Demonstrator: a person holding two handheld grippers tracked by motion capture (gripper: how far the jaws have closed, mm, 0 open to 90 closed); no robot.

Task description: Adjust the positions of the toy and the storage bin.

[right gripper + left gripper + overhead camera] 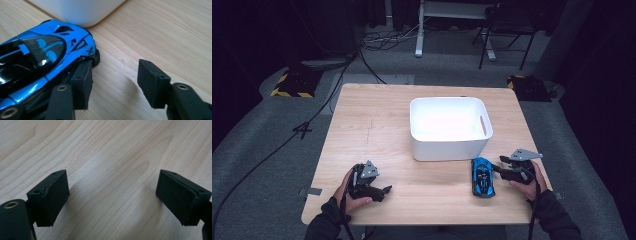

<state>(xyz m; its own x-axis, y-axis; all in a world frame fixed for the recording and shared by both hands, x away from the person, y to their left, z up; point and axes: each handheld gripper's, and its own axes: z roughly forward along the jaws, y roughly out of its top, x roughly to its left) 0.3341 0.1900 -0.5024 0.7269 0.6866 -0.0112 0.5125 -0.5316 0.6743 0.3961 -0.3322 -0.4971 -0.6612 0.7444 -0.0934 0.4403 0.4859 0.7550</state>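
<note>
1. The right gripper (503,171) lies low at the near right of the counter (377,125), pointing left at the car (482,176). In the right gripper view its jaws stand apart with bare wood between them; one pad (82,81) sits against the car's side and the other is clear of it, so nothing is gripped.
2. The left gripper (384,190) rests at the near left, held in the person's left hand (352,192). In the left gripper view its jaws are spread wide over bare wood, with nothing between them.
3. The car is blue and black and stands on its wheels on the counter, just near of the bin's (449,145) near right corner. It runs lengthwise near to far.
4. In the right gripper view the car's end (82,37) lies just beside the bin's rounded corner (82,12); I cannot tell whether they touch.
5. The white bin stands open-topped at the centre right of the counter, well apart from the left gripper.
</note>
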